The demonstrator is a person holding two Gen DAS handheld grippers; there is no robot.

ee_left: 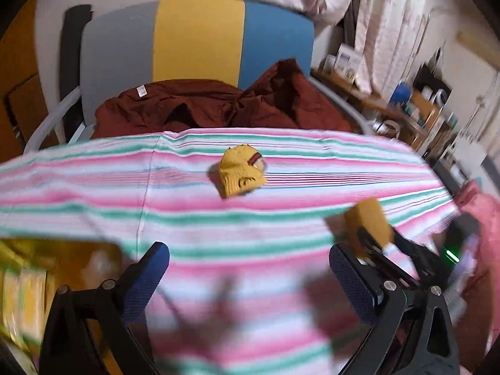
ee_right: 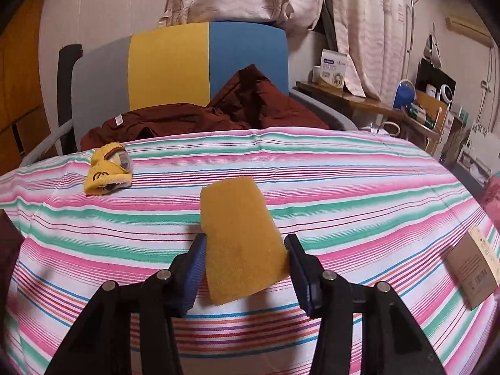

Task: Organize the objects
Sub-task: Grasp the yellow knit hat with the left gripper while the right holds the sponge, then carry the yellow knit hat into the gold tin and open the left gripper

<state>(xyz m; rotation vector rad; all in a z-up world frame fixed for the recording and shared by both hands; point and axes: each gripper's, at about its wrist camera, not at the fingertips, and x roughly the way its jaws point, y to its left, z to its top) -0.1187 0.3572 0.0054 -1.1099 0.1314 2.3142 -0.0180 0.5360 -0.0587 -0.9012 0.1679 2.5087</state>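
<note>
My right gripper (ee_right: 247, 250) is shut on a mustard-yellow sponge (ee_right: 240, 234) and holds it just above the striped tablecloth (ee_right: 359, 187). The same sponge (ee_left: 368, 222) and right gripper (ee_left: 379, 243) show at the right of the left wrist view. A small yellow knitted sock (ee_left: 240, 173) lies on the cloth beyond my left gripper (ee_left: 250, 264), which is open and empty. The sock also shows at the far left in the right wrist view (ee_right: 106, 170).
A dark red garment (ee_left: 218, 109) lies on a grey, yellow and blue chair (ee_left: 197, 37) behind the table. A brown cardboard tag (ee_right: 472, 268) lies at the cloth's right edge. A yellow package (ee_left: 22, 287) sits at the left. Cluttered shelves (ee_right: 422, 106) stand at the right.
</note>
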